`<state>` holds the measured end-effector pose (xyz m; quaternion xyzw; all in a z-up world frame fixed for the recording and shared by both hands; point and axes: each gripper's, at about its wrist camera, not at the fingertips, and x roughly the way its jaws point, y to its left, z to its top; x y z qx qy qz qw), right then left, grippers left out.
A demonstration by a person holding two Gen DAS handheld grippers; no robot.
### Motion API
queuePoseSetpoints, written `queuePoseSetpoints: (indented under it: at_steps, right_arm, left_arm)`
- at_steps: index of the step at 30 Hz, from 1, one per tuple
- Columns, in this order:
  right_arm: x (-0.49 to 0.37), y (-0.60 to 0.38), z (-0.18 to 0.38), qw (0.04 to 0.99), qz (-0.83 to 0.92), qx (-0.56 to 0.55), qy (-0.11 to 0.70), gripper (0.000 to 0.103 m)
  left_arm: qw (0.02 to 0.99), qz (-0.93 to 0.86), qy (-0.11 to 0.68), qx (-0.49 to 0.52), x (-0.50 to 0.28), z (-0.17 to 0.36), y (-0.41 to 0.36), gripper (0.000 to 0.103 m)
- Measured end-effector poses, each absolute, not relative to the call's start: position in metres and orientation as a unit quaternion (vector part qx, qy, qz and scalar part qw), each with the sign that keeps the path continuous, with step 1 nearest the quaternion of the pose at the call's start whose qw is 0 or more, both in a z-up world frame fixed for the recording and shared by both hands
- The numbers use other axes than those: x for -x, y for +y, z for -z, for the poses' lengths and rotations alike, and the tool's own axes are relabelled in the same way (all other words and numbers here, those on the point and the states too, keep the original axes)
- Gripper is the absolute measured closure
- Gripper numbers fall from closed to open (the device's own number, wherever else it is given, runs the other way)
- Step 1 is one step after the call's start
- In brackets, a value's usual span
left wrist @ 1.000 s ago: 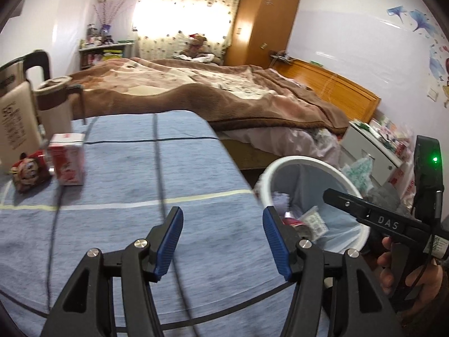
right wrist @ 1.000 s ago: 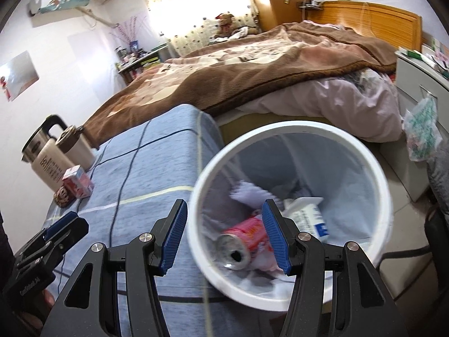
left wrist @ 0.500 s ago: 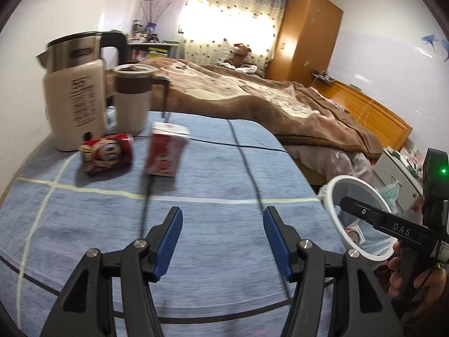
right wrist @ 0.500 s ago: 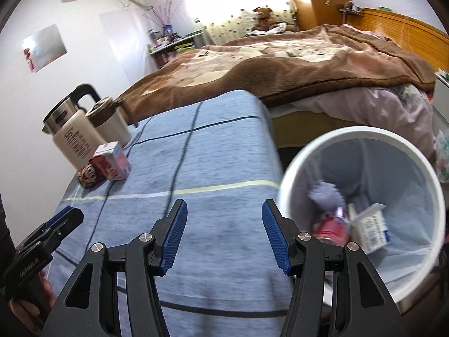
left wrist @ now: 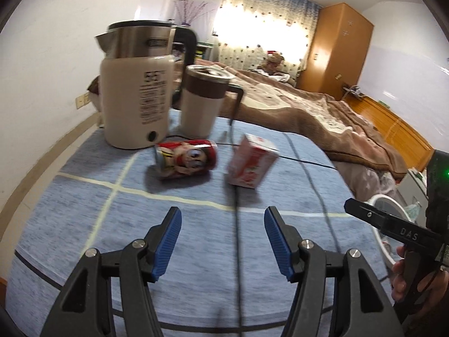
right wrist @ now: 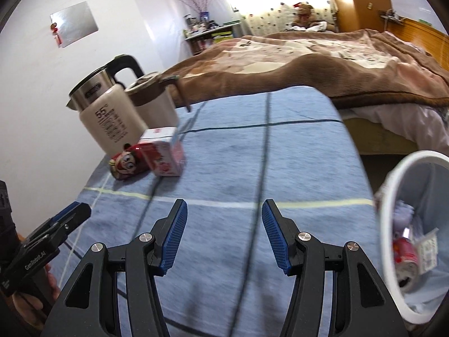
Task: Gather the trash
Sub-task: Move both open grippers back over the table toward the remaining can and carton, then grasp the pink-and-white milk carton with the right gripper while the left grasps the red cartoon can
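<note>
Left gripper (left wrist: 220, 234) and right gripper (right wrist: 223, 231), jaws apart and empty; can (left wrist: 186, 159) and carton (left wrist: 250, 165) ahead, bin (right wrist: 404, 224) right.

Can (left wrist: 186, 159) and carton (left wrist: 251, 165) side by side on table (left wrist: 84, 205), kettle (left wrist: 137, 90) and mug (left wrist: 202, 104) behind, bin (right wrist: 393, 196) right of table, bed (right wrist: 322, 64) beyond.
</note>
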<state>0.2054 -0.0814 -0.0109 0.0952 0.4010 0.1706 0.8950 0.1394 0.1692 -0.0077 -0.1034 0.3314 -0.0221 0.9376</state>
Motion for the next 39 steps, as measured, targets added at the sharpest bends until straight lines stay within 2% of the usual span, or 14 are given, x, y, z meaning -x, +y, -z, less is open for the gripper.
queuePoseSetpoints:
  at_steps: [6, 20, 25, 33, 35, 37, 39]
  right_arm:
    - [-0.224, -0.040, 0.018, 0.891, -0.192, -0.081, 0.403, 0.047]
    - [-0.270, 0.018, 0.034, 0.892, -0.210, -0.096, 0.388, 0.047]
    - [-0.284, 0.033, 0.037, 0.899, -0.197, -0.087, 0.381, 0.040]
    - [-0.308, 0.042, 0.051, 0.893, -0.177, -0.087, 0.404, 0.039]
    - [-0.314, 0.039, 0.055, 0.883, -0.190, -0.108, 0.416, 0.039]
    - [-0.315, 0.037, 0.057, 0.886, -0.187, -0.108, 0.411, 0.046]
    - [-0.315, 0.036, 0.058, 0.888, -0.187, -0.106, 0.408, 0.047]
  left_arm:
    - [0.936, 0.004, 0.335, 0.109, -0.153, 0.009, 0.204, 0.039]
    - [0.933, 0.016, 0.345, 0.100, -0.195, 0.017, 0.231, 0.038]
    - [0.936, 0.021, 0.340, 0.089, -0.210, 0.015, 0.235, 0.037]
    - [0.930, 0.033, 0.358, 0.082, -0.234, 0.022, 0.241, 0.034]
    - [0.930, 0.032, 0.359, 0.070, -0.238, 0.022, 0.241, 0.034]
    - [0.928, 0.042, 0.364, 0.075, -0.243, 0.024, 0.242, 0.034]
    - [0.923, 0.062, 0.371, 0.082, -0.249, 0.027, 0.241, 0.034]
